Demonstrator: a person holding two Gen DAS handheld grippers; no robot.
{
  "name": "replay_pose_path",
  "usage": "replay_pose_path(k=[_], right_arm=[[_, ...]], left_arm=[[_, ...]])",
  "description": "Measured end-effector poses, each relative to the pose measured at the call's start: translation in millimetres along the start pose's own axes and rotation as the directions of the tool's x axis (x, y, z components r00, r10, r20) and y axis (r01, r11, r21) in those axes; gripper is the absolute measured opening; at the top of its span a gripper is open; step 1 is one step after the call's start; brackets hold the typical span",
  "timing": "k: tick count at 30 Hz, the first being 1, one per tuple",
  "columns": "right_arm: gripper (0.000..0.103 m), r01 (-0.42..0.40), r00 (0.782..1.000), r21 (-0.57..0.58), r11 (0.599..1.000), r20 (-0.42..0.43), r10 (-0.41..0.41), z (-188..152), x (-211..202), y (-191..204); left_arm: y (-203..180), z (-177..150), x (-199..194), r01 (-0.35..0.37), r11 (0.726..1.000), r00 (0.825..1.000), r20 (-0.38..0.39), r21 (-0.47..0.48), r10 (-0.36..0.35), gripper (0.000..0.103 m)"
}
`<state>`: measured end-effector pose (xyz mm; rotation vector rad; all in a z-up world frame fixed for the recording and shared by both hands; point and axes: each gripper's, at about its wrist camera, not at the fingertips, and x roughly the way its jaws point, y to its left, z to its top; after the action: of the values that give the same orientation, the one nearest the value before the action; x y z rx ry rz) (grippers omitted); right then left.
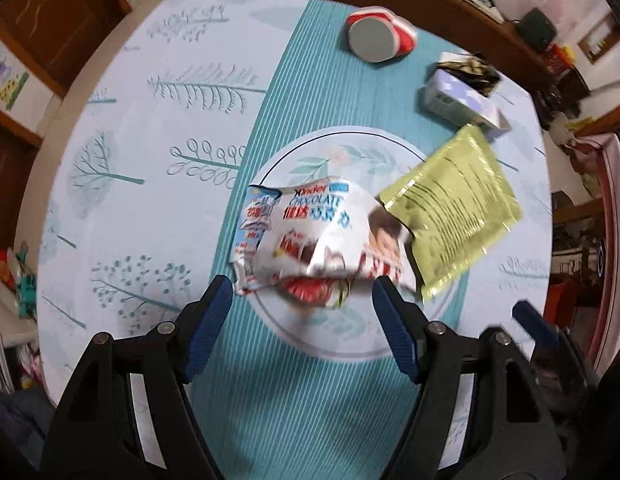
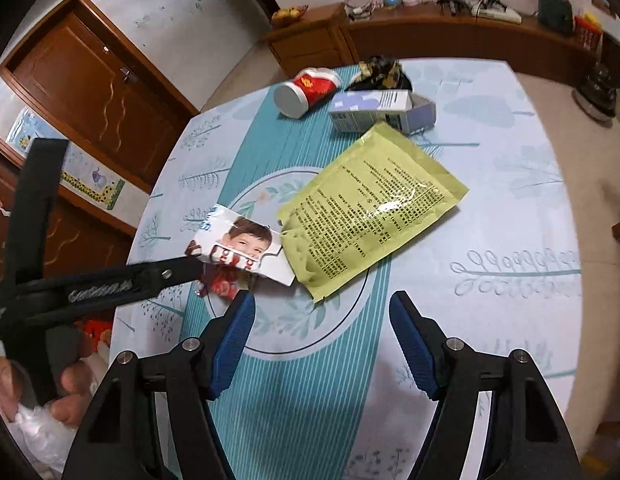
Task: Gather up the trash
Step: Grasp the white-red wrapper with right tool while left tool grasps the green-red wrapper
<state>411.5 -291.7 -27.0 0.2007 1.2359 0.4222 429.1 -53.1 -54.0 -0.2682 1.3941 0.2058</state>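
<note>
On patterned table point(image 1: 122, 128), open left tongs point(image 1: 302, 292) hover over chocolate wrapper point(image 1: 318, 232).

Black angular left gripper point(image 1: 302, 288) and right gripper point(image 2: 322, 304); ribbed blue pads point(image 2: 234, 340); silver pivot screws

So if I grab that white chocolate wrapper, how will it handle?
The chocolate wrapper looks crumpled and torn, so it will probably flop and crush rather than hold shape. It seems empty, so likely very light. Its glossy film may slip, and since its edge overlaps the green pouch, lifting it could nudge that.
</note>
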Motion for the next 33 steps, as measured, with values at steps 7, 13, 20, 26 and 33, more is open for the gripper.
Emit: replay_pose_path(k=[7,13,20,26,33], right_arm=[[0.071,-0.043,0.998,-0.012,0.999,-0.042,0.043,9,18,-8],[0.071,-0.068,0.995,-0.008,0.998,-0.07,0.067,13,31,-14],[0.071,-0.096,0.991,0.033,0.995,-0.089,0.099,14,37,-21],[0.071,-0.09,0.991,0.049,0.995,-0.096,0.094,21,46,-16],[0.071,-0.073,0.994,-0.061,0.995,-0.081,0.068,31,53,15]], left_arm=[[-14,21,27,-0.017,1.0,0.999,-0.027,-0.02,0.017,0.07],[-20,30,33,-0.049,0.999,0.999,-0.005,-0.009,0.049,0.068],[-22,31,8,-0.047,0.999,0.995,0.087,0.016,0.045,0.003],[-3,31,-1,-0.014,0.999,0.997,0.076,-0.034,0.016,0.0],[23,17,-9,0.01,0.996,0.997,0.073,-0.085,-0.003,0.0]])
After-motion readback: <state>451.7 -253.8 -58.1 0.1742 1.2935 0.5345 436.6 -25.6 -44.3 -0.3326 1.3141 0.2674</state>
